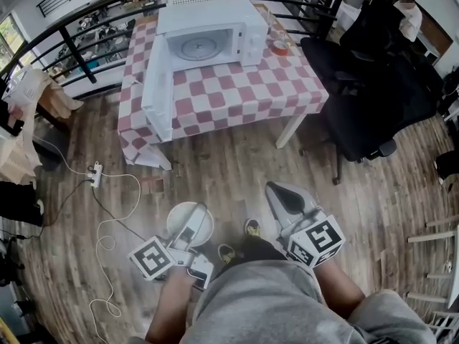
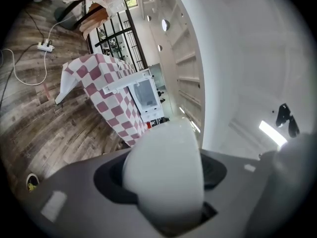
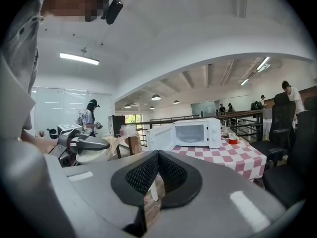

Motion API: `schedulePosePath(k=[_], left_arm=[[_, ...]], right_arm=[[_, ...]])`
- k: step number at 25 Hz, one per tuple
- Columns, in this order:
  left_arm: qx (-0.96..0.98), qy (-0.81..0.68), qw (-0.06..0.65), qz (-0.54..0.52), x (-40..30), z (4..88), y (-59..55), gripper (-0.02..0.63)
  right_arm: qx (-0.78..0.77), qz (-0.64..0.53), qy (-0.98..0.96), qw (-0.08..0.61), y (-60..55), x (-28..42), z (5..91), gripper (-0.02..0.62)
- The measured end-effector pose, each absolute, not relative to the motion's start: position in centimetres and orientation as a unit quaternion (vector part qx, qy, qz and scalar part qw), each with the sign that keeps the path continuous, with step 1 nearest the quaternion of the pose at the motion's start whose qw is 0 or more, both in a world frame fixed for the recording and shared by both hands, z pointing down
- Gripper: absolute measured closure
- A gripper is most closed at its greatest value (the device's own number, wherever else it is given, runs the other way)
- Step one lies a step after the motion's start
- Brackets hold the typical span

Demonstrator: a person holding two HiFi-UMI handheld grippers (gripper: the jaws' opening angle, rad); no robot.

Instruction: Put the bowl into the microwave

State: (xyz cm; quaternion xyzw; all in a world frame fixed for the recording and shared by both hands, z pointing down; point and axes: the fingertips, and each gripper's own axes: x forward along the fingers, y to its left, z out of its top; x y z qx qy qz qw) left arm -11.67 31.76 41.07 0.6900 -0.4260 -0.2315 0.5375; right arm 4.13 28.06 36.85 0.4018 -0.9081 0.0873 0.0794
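A: Well, leftmost first. The left gripper (image 1: 195, 226) hangs well short of the microwave (image 1: 212, 36), low over the wood floor (image 1: 237, 156), its jaws clamped on the white bowl (image 1: 181, 219).

B: Bowl's place, then?

A: Held in those jaws, in front of the microwave and well apart from it. The microwave's door (image 1: 158, 84) stands swung open.

B: And to the right?

A: The right gripper (image 1: 278, 192), likewise well short of the microwave, has its jaws pressed together with nothing between them.
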Motion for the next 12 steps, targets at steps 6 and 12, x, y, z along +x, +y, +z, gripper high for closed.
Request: schedulePosePath(k=[6,12], left_arm=[[0.690,-0.424,0.539,-0.231,-12.0,41.0,29.9,0.319],[0.685,-0.424,0.546,-0.230,-11.9,41.9,26.5,0.319]], right_arm=[[0.404,0.093,-0.907,0.074,26.1,3.7,37.1,0.601],[0.401,0.098,-0.908,0.074,22.7,3.5,38.3,0.601]])
